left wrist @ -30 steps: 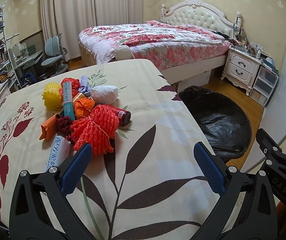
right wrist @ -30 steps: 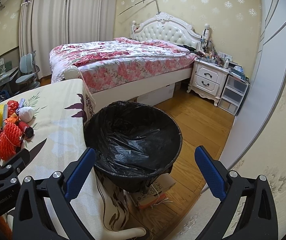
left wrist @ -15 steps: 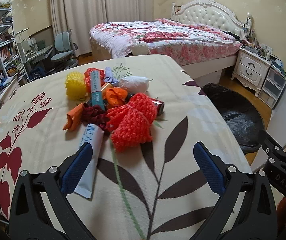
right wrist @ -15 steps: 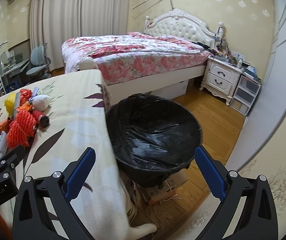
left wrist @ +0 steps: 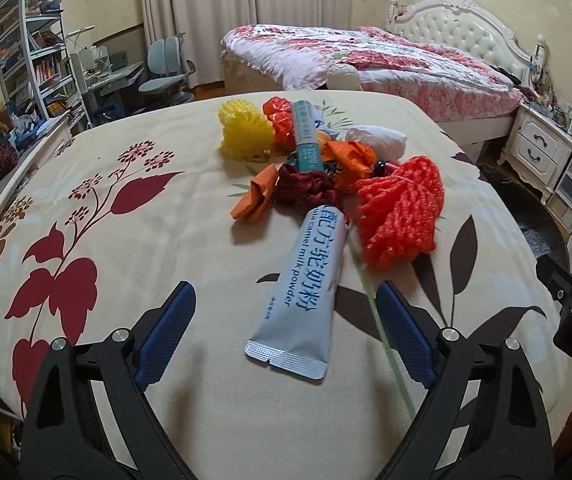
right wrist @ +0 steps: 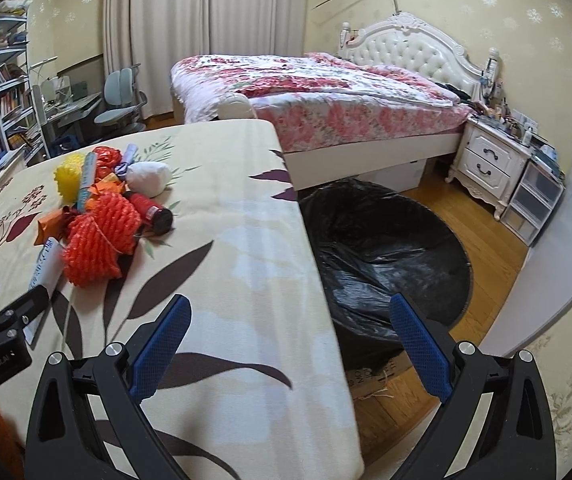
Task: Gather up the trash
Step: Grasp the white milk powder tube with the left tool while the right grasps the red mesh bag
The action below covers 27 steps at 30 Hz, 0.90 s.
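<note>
I judge the black-lined bin (right wrist: 386,248) stands hard against the table (right wrist: 245,240) so trash can drop straight in. My left gripper (left wrist: 286,332), empty, jaws just narrowing, straddles the sachet (left wrist: 306,280) reading "camel milk powder", nearest of the pile; my right gripper (right wrist: 286,344) hangs released over the table edge.

left gripper (left wrist: 286,336) swung over to the milk powder sachet (left wrist: 306,280), jaws closing slightly (nothing gripped); right gripper (right wrist: 286,348) shifted over table edge (right wrist: 318,280)
</note>
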### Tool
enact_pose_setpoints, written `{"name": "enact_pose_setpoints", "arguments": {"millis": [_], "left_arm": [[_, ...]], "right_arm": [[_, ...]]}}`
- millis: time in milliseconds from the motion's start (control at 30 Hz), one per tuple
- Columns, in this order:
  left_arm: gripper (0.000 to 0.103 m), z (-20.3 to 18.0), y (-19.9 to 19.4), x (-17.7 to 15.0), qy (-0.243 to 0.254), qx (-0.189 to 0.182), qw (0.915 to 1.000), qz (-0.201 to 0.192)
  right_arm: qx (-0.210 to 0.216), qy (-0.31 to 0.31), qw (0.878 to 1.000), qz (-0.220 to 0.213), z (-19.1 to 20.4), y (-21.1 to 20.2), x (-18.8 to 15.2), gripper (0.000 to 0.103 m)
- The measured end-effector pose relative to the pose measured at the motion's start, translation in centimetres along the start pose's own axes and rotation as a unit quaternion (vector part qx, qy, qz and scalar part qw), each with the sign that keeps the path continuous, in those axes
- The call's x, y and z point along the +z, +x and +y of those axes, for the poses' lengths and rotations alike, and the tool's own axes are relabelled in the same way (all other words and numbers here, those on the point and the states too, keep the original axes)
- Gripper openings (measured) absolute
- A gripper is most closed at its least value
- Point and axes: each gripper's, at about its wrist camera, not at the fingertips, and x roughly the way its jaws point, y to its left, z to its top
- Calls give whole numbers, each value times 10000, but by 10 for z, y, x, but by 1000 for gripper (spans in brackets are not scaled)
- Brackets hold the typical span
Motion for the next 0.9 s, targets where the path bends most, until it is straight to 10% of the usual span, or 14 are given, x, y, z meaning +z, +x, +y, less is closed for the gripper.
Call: {"name": "enact_pose_setpoints", "arguments": {"millis": [300, 467, 900], "left_arm": [[69, 2, 18, -1, 66, -260, 9988, 403], [37, -6, 14, -2, 334, -486, 9978, 287], [33, 18, 3, 4, 29, -471, 9989, 59]], "right_arm": [[176, -105, 9998, 89, 17, 7, 4, 96], [244, -176, 9995, 89, 24, 4, 6, 96], [577, -426, 9973, 122, 54, 3, 15, 73]]}}
